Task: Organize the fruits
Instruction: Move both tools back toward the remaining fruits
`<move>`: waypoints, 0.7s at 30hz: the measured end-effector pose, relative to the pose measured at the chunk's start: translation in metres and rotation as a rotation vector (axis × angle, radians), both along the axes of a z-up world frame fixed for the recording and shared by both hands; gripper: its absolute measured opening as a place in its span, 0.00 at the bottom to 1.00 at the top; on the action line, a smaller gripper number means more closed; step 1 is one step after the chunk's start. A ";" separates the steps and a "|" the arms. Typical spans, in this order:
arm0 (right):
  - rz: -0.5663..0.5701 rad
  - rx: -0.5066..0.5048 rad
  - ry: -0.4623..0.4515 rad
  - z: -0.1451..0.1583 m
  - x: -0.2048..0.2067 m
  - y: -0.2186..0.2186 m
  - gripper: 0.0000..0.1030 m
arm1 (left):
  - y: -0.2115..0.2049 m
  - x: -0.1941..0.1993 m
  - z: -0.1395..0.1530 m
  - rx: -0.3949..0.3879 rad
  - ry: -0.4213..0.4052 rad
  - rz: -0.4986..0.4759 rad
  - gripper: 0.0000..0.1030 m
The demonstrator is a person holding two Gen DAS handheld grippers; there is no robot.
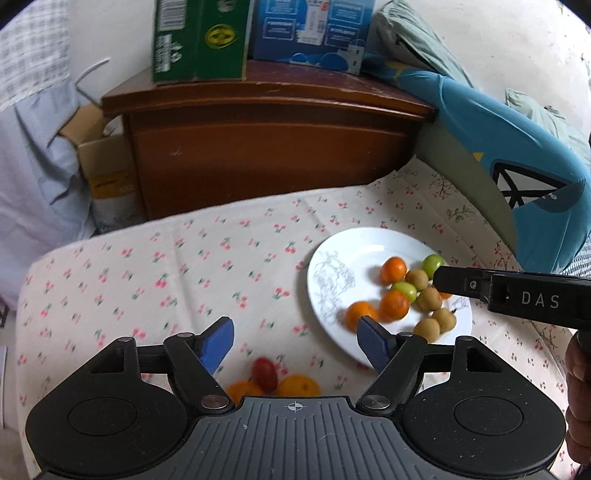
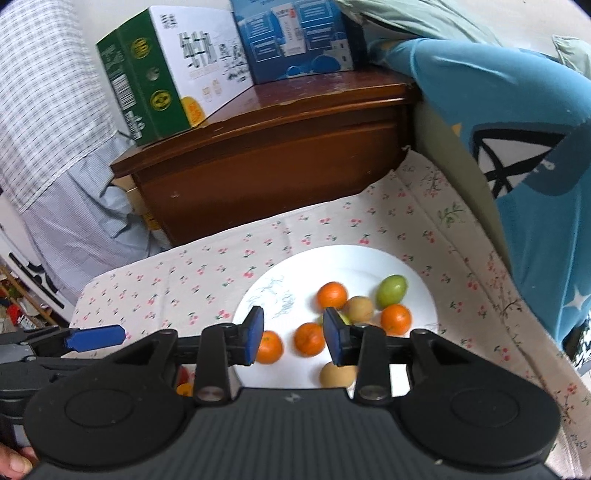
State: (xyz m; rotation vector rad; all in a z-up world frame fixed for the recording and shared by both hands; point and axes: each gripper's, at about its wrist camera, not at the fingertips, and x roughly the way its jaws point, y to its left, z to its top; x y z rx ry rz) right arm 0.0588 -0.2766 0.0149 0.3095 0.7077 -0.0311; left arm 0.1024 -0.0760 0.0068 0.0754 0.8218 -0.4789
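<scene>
A white plate [image 1: 332, 266] [image 2: 354, 262] on the cherry-print cloth holds several fruits: oranges [image 1: 393, 269] [image 2: 332, 294], brown round fruits [image 1: 428, 298] [image 2: 360, 308] and green ones [image 1: 433, 263] [image 2: 391, 290]. Beside the plate on the cloth lie a small red fruit [image 1: 264, 373] and two oranges [image 1: 298, 385]. My left gripper [image 1: 295, 341] is open and empty, above the loose fruits. My right gripper [image 2: 293, 338] is open and empty, just over the plate's near side, with an orange [image 2: 309, 339] between its fingers' line. It shows in the left wrist view [image 1: 437, 280] from the side.
A wooden cabinet [image 1: 266, 147] [image 2: 280, 147] stands behind the cloth, with a green box [image 1: 199, 37] [image 2: 162, 70] and a blue box [image 1: 314, 29] [image 2: 291, 37] on top. A blue cushion [image 1: 517, 166] [image 2: 517, 129] rises at the right.
</scene>
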 end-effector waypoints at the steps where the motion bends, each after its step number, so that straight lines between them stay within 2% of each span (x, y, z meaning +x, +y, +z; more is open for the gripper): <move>1: 0.007 0.001 0.001 -0.001 -0.001 0.003 0.35 | 0.005 -0.002 0.000 -0.001 0.004 0.007 0.72; 12: 0.089 0.021 0.010 -0.007 -0.018 0.031 0.35 | 0.047 -0.018 -0.005 -0.001 0.019 0.067 0.72; 21: 0.197 0.038 0.060 -0.026 -0.029 0.063 0.36 | 0.087 -0.018 -0.014 -0.013 0.036 0.147 0.72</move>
